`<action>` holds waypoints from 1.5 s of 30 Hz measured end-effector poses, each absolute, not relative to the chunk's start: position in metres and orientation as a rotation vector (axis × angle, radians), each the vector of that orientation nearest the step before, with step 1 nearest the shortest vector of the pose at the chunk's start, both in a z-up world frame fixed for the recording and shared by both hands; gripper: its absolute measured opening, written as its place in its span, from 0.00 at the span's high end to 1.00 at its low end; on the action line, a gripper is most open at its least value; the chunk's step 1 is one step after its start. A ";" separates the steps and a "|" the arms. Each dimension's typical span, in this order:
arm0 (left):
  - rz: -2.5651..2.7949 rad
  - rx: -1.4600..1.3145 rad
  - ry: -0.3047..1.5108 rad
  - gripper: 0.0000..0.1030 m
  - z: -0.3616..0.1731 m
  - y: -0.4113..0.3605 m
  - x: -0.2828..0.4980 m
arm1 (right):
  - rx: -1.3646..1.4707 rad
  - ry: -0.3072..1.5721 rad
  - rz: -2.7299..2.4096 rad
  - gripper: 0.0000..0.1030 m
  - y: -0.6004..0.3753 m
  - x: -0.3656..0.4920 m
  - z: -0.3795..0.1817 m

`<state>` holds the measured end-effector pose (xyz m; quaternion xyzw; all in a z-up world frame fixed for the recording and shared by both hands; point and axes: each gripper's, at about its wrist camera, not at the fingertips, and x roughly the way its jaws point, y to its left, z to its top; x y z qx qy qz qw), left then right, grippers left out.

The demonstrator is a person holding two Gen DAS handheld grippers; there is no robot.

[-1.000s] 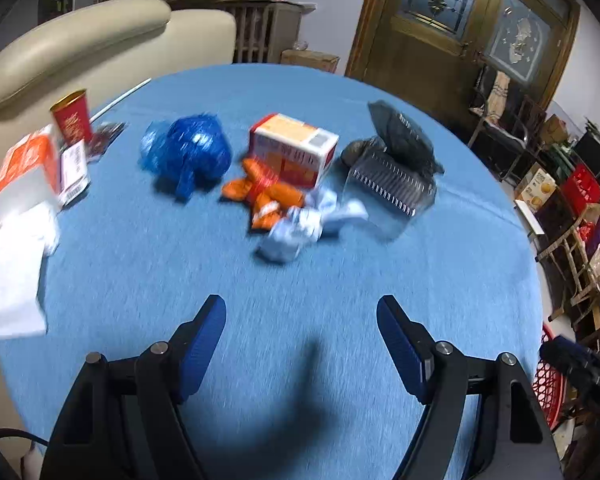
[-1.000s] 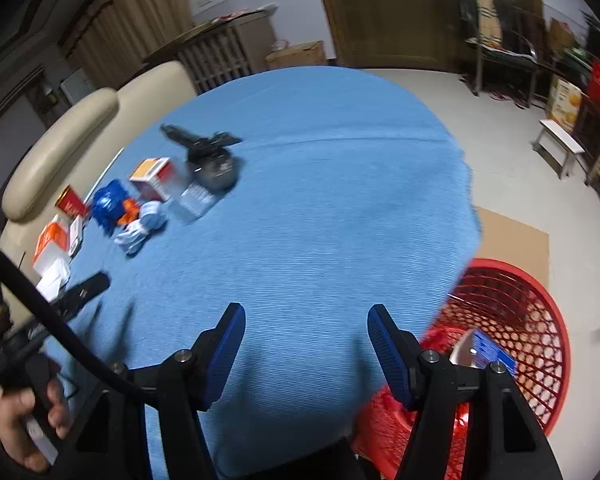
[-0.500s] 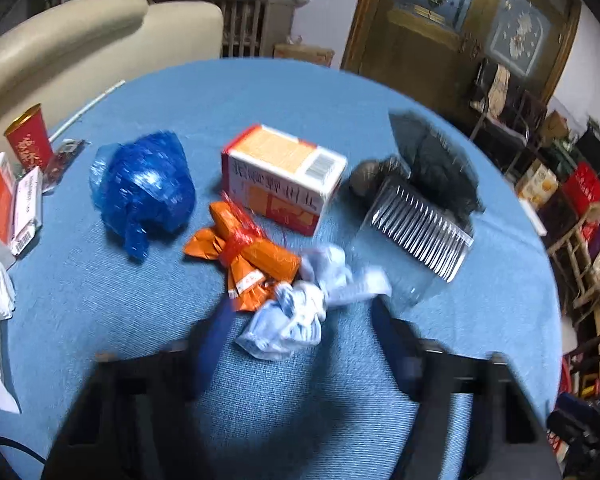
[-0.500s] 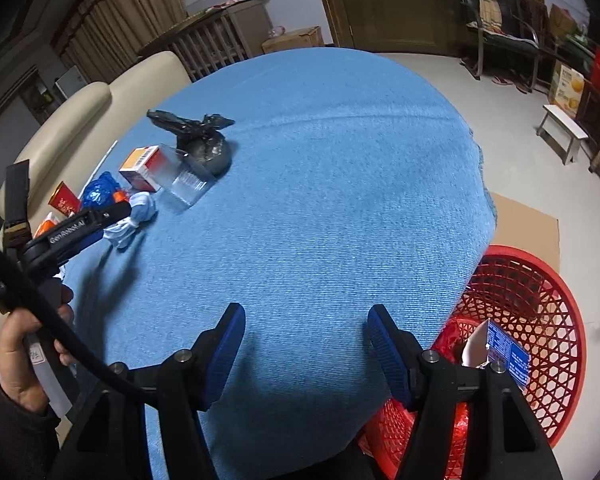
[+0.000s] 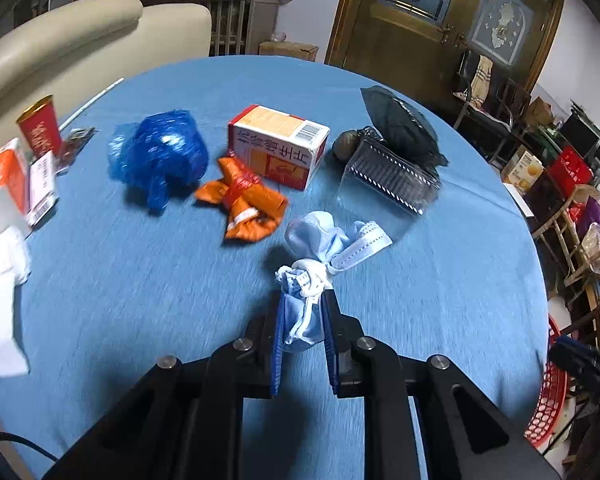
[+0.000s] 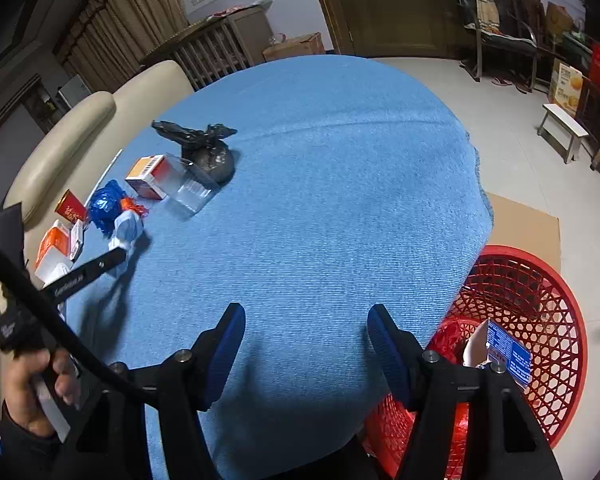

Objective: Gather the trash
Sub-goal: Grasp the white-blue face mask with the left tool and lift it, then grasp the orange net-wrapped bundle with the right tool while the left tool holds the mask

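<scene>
Left gripper [image 5: 302,312] clamped on a crumpled pale-blue face mask [image 5: 320,256] over the round blue-clothed surface [image 5: 140,300].

Its blue-padded fingers [image 5: 277,344] are pinched nearly together on the mask's near end, the rest trailing forward over the cloth. Beyond it lie a twisted orange wrapper [image 5: 246,200], a knotted blue plastic bag [image 5: 158,152], a white-and-orange carton [image 5: 276,146], a ridged clear plastic tray [image 5: 388,178] and a tied black bag [image 5: 400,124]. The right gripper [image 6: 306,344] hangs at the surface's near edge, fingers spread wide and holding nothing, beside a red lattice basket [image 6: 540,300] on the floor (some rubbish already in it). A cream sofa [image 5: 80,40] backs the far side, and a dark wooden door [image 5: 440,20] stands behind.
</scene>
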<state>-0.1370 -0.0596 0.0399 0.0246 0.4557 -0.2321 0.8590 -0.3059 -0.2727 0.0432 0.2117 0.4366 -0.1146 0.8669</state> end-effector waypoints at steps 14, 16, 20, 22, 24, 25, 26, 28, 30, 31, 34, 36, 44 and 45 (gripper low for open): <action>-0.308 -0.013 0.921 0.82 0.040 0.006 -0.148 | 0.329 0.902 -0.147 0.35 -0.234 -0.277 0.063; -0.283 -0.034 0.915 0.82 0.041 0.014 -0.144 | 0.291 0.903 -0.114 0.35 -0.220 -0.261 0.066; -0.253 -0.058 0.907 0.82 0.041 0.025 -0.140 | 0.211 0.913 -0.015 0.35 -0.183 -0.223 0.063; -0.233 -0.059 0.901 0.82 0.041 0.029 -0.138 | 0.189 0.920 0.034 0.35 -0.165 -0.204 0.058; -0.225 -0.070 0.903 0.82 0.041 0.034 -0.135 | 0.152 0.924 0.064 0.35 -0.145 -0.181 0.053; -0.217 -0.073 0.901 0.82 0.041 0.037 -0.133 | 0.144 0.927 0.074 0.35 -0.138 -0.172 0.050; -0.211 -0.077 0.901 0.82 0.041 0.039 -0.132 | 0.140 0.931 0.082 0.35 -0.133 -0.164 0.048; -0.202 -0.090 0.900 0.82 0.042 0.044 -0.130 | 0.119 0.936 0.098 0.35 -0.120 -0.144 0.043; -0.196 -0.094 0.901 0.82 0.042 0.047 -0.127 | 0.088 0.935 0.098 0.35 -0.108 -0.122 0.039; -0.192 -0.093 0.902 0.82 0.042 0.047 -0.126 | 0.084 0.939 0.098 0.35 -0.105 -0.113 0.038; -0.188 -0.086 0.907 0.82 0.040 0.046 -0.123 | 0.090 0.944 0.099 0.35 -0.098 -0.090 0.033; -0.187 -0.082 0.910 0.82 0.040 0.044 -0.121 | 0.093 0.954 0.097 0.35 -0.094 -0.074 0.028; -0.172 -0.067 0.921 0.82 0.039 0.040 -0.120 | 0.112 1.015 0.153 0.64 -0.086 -0.052 0.009; -0.171 -0.064 0.921 0.82 0.039 0.039 -0.120 | 0.107 1.012 0.152 0.65 -0.086 -0.054 0.009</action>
